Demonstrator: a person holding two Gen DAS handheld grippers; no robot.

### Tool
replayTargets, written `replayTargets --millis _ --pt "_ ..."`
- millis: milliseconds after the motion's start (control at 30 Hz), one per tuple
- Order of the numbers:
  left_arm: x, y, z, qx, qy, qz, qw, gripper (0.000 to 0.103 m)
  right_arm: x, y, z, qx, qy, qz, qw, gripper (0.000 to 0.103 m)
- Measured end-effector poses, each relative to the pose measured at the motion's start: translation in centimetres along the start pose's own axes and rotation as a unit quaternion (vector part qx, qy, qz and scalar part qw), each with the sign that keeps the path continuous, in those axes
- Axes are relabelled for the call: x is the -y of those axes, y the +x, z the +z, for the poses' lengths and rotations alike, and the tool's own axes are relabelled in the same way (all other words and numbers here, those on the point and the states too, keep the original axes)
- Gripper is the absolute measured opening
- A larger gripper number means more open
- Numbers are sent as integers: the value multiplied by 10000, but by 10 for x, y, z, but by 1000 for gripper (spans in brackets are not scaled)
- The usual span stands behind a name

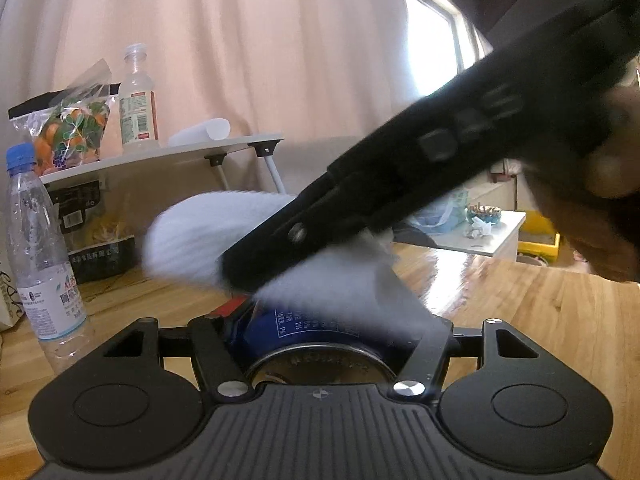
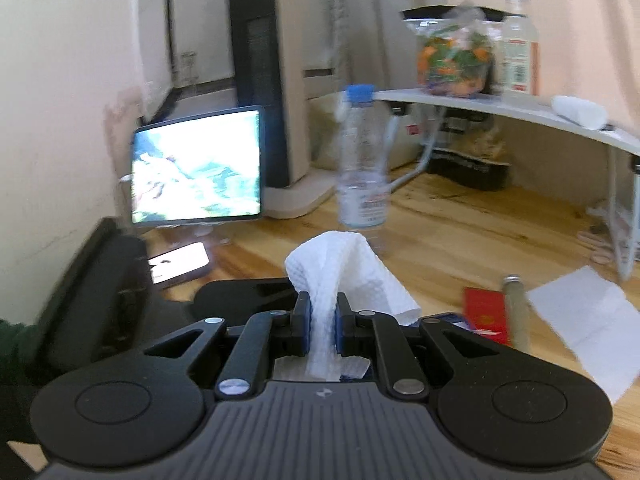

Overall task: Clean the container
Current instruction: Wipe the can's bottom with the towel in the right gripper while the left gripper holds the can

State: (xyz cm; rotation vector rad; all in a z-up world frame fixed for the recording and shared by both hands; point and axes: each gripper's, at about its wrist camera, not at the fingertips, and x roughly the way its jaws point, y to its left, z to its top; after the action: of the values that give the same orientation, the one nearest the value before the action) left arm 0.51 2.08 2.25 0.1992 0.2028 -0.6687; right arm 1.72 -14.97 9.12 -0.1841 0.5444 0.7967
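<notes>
A blue can [image 1: 296, 330] lies level between my left gripper's fingers, its metal end facing the camera; my left gripper [image 1: 320, 320] is shut on it. From the upper right my right gripper [image 1: 248, 272] reaches down over the can, shut on a white paper towel [image 1: 188, 236] that is blurred and drapes over the can's top side. In the right wrist view my right gripper [image 2: 323, 312] pinches the paper towel [image 2: 340, 264] between its blue pads. The can is mostly hidden beneath it. My left gripper's black body [image 2: 100, 300] shows at the left.
On the wooden table [image 2: 440, 232] stand a clear water bottle [image 2: 362, 160], a lit tablet [image 2: 198, 168] and a phone [image 2: 180, 264]. A loose paper sheet [image 2: 588, 320], a red packet [image 2: 486, 312] and a small tube [image 2: 516, 308] lie at the right. A white raised shelf [image 1: 160, 156] carries a snack bag and a bottle.
</notes>
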Motion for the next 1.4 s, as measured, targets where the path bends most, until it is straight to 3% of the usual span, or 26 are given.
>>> replayTargets --millis 233,333,700,800,1033,1167,1233,1400 --pt "0 -1 0 46 0 8 10000 66 40 -11 -5 215 334 -659 9970 14" --pt "-3 -1 -1 15 -124 40 9999 66 35 -17 -8 220 300 -589 9976 14" --pt "-10 -3 -2 17 -360 56 9993 66 -24 -27 -16 68 68 385 9992 14" --pt "-10 -3 -2 31 -358 39 9993 66 -25 -29 -16 155 -24 265 9995 13" --pt "-8 -5 -1 106 -335 -55 9994 66 29 -34 -17 346 588 -371 9970 14" --pt "-10 -6 0 144 -370 -35 9992 66 46 -33 -21 326 799 -522 9949 14" --pt "-13 -5 0 123 -409 31 9991 66 42 -33 -21 281 789 -466 9954 14" --pt "-16 -3 -1 62 -438 102 9990 66 19 -33 -21 34 748 133 9971 14"
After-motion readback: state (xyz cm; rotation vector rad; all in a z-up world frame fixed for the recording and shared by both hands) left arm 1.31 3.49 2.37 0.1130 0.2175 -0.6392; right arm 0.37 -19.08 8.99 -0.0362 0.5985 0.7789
